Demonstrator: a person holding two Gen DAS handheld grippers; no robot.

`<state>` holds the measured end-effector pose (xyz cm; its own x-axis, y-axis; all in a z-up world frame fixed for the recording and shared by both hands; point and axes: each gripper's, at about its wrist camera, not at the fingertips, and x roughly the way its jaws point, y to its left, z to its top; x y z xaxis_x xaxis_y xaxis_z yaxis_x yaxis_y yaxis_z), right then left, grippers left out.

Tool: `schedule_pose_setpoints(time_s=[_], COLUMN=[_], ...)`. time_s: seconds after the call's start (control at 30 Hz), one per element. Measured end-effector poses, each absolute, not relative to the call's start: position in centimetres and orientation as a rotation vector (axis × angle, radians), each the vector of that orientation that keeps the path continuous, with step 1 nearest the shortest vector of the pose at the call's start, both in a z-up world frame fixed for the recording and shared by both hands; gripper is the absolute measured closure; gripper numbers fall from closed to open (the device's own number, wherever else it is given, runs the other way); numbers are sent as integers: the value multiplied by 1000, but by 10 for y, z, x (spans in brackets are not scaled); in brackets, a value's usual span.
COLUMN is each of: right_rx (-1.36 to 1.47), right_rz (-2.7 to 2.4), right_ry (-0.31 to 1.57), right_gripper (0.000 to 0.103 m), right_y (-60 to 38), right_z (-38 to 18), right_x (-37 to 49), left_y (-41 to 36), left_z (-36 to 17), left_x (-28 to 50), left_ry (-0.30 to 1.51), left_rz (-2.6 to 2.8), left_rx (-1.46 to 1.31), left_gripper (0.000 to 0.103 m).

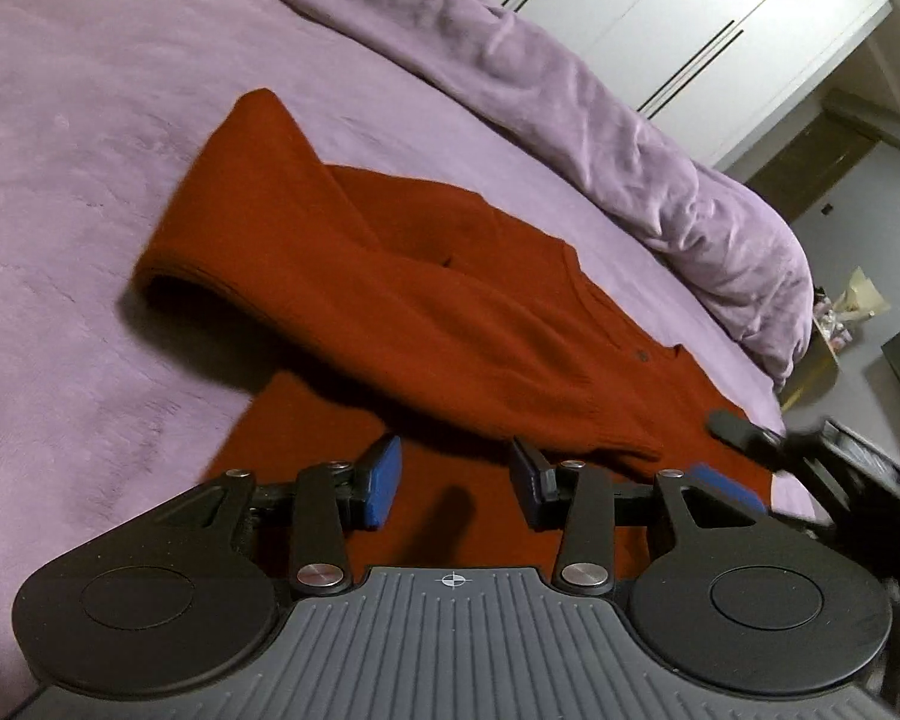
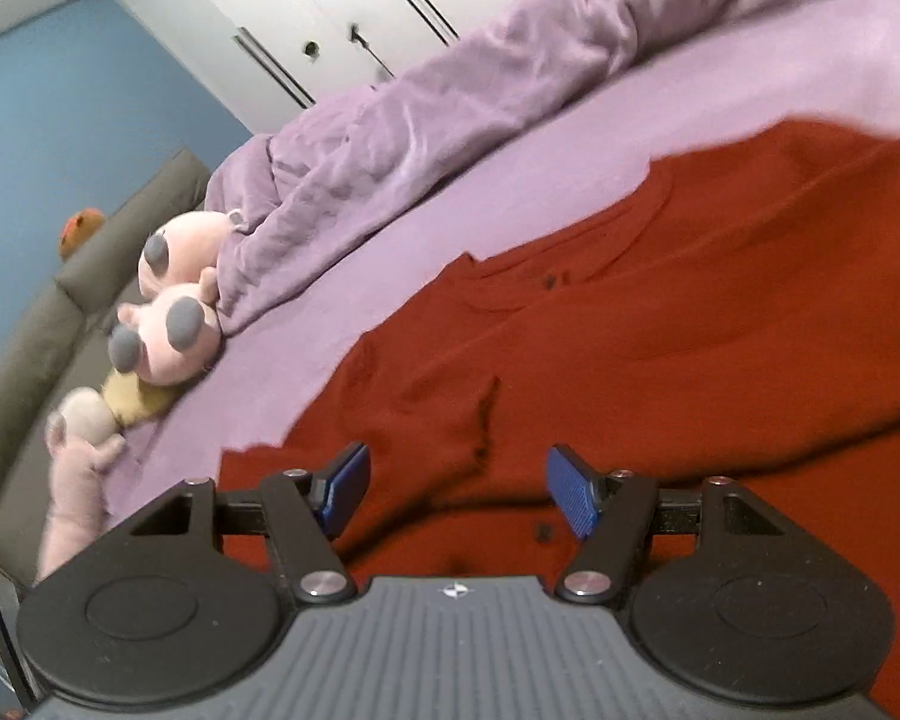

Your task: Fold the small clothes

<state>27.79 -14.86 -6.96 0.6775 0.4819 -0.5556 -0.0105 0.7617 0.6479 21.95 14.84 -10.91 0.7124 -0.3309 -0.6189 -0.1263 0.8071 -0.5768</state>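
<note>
A rust-red knit sweater (image 1: 426, 300) lies on the purple bed sheet (image 1: 78, 192), with one side and sleeve folded over its body. My left gripper (image 1: 456, 480) is open and empty just above the sweater's near edge. The other gripper (image 1: 750, 456) shows at the right of the left wrist view, low over the sweater's right end. In the right wrist view the sweater (image 2: 660, 324) fills the right half, collar and a small button visible. My right gripper (image 2: 456, 486) is open and empty, hovering over the sweater's wrinkled near part.
A bunched purple duvet (image 1: 600, 108) lies along the far side of the bed, in front of white wardrobe doors (image 1: 690, 18). Pink plush toys (image 2: 174, 300) sit by the grey headboard (image 2: 42, 312) at the left of the right wrist view.
</note>
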Motion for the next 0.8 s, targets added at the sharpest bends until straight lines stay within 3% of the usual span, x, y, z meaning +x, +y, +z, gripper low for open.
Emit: schedule_pose_setpoints(time_s=[0.17,0.37,0.5,0.57,0.67,0.8], right_rx=[730,737,739,721,618,491], right_rz=[249,269,280,281,260,106], right_ry=[884,920,950,963,895,658], right_gripper=[60,61,91,95,98,99], right_y=[-140,-125,-118,-115,-108,-137], right_z=[-88,-92,-92,-91,-79,-38], right_x=[313,330,338,338,330,304], left_y=[151,149,149,148,145,144], left_z=[-111,-114,-114,-114,-112,-108], left_x=[216,220,220,220,221,227], left_ry=[780,776,777,778,785,802], left_rz=[-140,-151,-153,-151,-142,-125], left_rx=[-626,-605,-611,-611,-610,-621], left_gripper=[58,57,57,57,57,54])
